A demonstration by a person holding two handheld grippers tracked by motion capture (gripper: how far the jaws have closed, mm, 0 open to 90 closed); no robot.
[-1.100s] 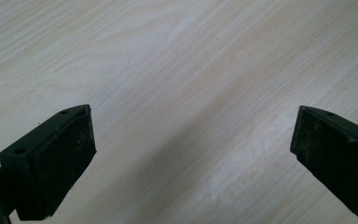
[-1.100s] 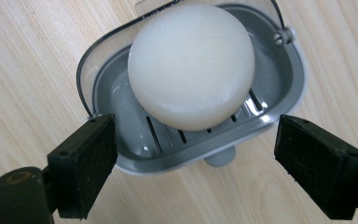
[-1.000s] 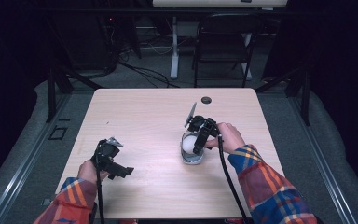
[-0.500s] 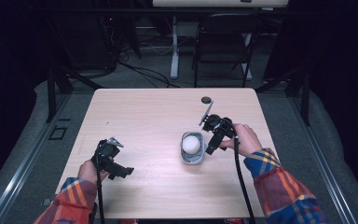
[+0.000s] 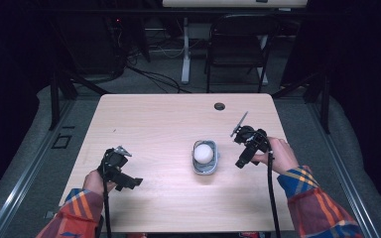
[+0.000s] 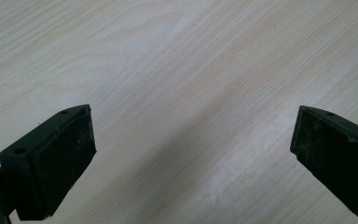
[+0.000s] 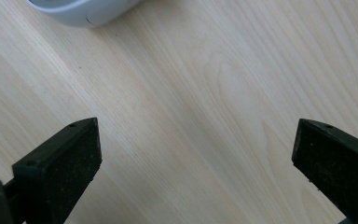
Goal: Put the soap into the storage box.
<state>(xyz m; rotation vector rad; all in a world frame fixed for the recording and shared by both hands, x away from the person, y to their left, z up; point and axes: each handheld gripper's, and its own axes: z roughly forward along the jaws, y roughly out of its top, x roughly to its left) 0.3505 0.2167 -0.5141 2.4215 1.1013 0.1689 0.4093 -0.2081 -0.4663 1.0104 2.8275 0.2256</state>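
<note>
1. A white ball [image 5: 204, 152] sits inside a small grey bowl [image 5: 206, 168] at mid-worktop [image 5: 168, 124], slightly right of centre. The ball rests in the bowl and rises above its rim.
2. Right gripper [image 5: 242, 161]: just beside the bowl on its right, clear of it. Fingers [image 7: 60, 172] stand wide apart with nothing between them; the jaws have just been opening. In the right gripper view the bowl's pale rim [image 7: 81, 11] lies ahead and to the upper left of the fingers, with bare wood below.
3. Left gripper [image 5: 129, 182]: near the front left edge, well apart from the bowl. Fingers [image 6: 58, 161] spread wide, empty, above plain wood.
4. Key relation: the bowl lies directly left of the right gripper, so the right hand is much the nearer. The bowl is slightly longer front to back.
5. Other things: a dark cable grommet [image 5: 220, 106] near the far edge, well clear. Nothing stands between either gripper and the bowl.
6. Judgement: the ball appears placed.
</note>
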